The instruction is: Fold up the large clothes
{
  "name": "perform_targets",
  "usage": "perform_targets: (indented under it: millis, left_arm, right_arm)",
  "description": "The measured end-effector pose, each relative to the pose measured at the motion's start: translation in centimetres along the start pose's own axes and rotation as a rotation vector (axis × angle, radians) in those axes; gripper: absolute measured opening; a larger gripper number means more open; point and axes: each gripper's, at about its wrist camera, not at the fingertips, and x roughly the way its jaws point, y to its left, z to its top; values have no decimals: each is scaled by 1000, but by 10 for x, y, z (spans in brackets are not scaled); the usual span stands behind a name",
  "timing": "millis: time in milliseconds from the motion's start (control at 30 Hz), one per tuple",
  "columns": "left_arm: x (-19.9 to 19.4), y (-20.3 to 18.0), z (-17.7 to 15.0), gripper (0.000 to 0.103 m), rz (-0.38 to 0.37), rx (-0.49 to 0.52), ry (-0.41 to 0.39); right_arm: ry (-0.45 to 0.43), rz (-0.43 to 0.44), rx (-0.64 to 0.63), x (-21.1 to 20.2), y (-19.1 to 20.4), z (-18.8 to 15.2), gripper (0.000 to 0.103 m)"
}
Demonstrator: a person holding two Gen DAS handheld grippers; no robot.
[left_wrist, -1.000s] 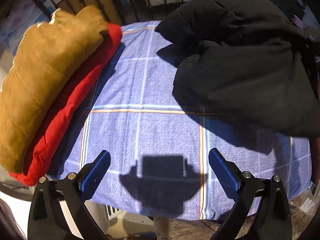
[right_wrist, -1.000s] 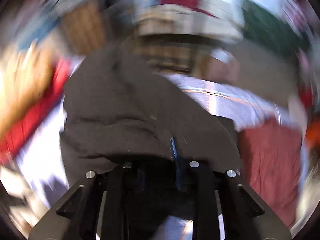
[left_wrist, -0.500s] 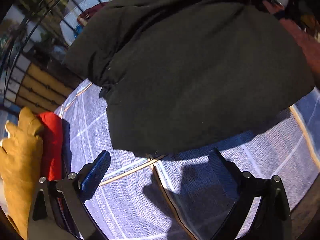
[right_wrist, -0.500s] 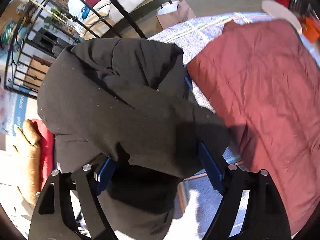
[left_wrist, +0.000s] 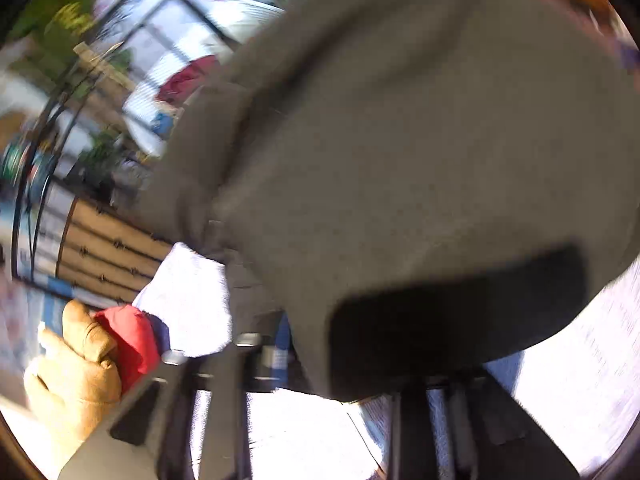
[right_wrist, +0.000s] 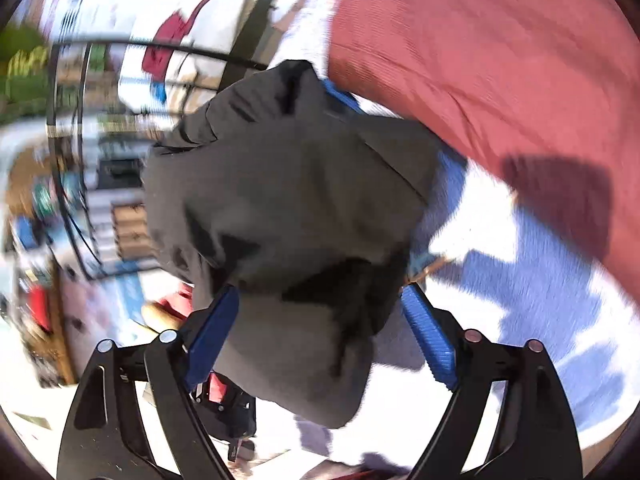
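**A:** How far along?

**B:** At left, a tan garment (left_wrist: 76,364) and a red garment (left_wrist: 132,336) lie folded at the desk (right_wrist: 540,280) edge, which I judge done. In the centre the dark jacket (left_wrist: 400,140) sits bunched and unfolded. The left tongs (left_wrist: 288,344), jaws just closing, look clenched on its hem. The right tongs (right_wrist: 320,320), jaws just opening, stand released around it.

**A:** Room to move?

**B:** At right a maroon garment (right_wrist: 500,60) lies spread nearby — only a strip of bare desk shows between.

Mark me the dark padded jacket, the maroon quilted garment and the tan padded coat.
dark padded jacket (right_wrist: 288,184): right wrist view, middle of its bulk.
maroon quilted garment (right_wrist: 500,60): right wrist view, flat upper surface.
tan padded coat (left_wrist: 76,376): left wrist view, folded end.
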Motion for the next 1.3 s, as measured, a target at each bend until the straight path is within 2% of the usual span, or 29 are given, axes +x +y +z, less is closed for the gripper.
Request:
perform_targets:
  millis: [67,200,267,300,367,400,433,467,500,533,567,600,700,800,867,1000,1100,1167,1200,1300]
  left_arm:
    - [-10,31,11,10,-5,-95,-28]
    - [-9,84,41,8,-33,-264,-43]
    - [-8,103,47,8,-42,-313,-49]
    - [-13,101,52,8,-44,-326,-54]
    - [-16,102,53,8,-53,-337,-58]
    - [-28,92,50,8,-52,-333,-64]
    - [-30,88,48,8,-48,-324,-67]
    - [-28,90,43,8,-46,-317,-67]
    - [-33,87,42,8,-45,-312,-67]
    - [-41,81,40,8,-44,-312,-68]
    - [-46,81,37,8,-44,-315,-68]
    - [-49,82,33,8,-48,-319,-68]
    - [-66,90,23,7,-54,-343,-83]
    - [-97,108,20,7,-114,-413,-109]
    - [-121,120,21,6,-146,-439,-149]
    - [-195,138,30,6,-114,-389,-324]
    - [-259,169,38,6,-154,-420,-430]
    - [-308,190,42,6,-212,-448,-514]
    - [-332,197,42,6,-217,-440,-559]
    - [-408,214,38,6,-158,-381,-735]
  right_arm:
    - [16,98,112,1,-18,-8,86]
    - [67,163,214,26,-25,-16,87]
    - [116,285,262,50,-14,-20,87]
    - [136,313,273,60,-11,-23,87]
    - [178,294,271,86,0,-28,87]
    - [172,254,237,98,7,-28,87]
    - [129,204,206,102,11,-27,87]
    - [76,175,189,102,14,-24,81]
    - [27,165,177,101,16,-22,63]
    - [15,152,171,100,18,-23,54]
    - [3,140,149,95,22,-23,33]
    - [-4,138,96,87,31,-23,19]
    - [-56,106,-152,44,80,-28,11]
    - [-206,119,-455,-32,152,-49,9]
    - [-308,136,-652,-88,203,-75,9]
    - [-444,193,-867,-163,260,-124,9]
    - [-515,296,-981,-224,289,-162,9]
    - [-552,344,-1032,-261,300,-177,9]
    - [-567,385,-1060,-282,309,-184,9]
    - [-592,508,-1152,-342,314,-217,9]
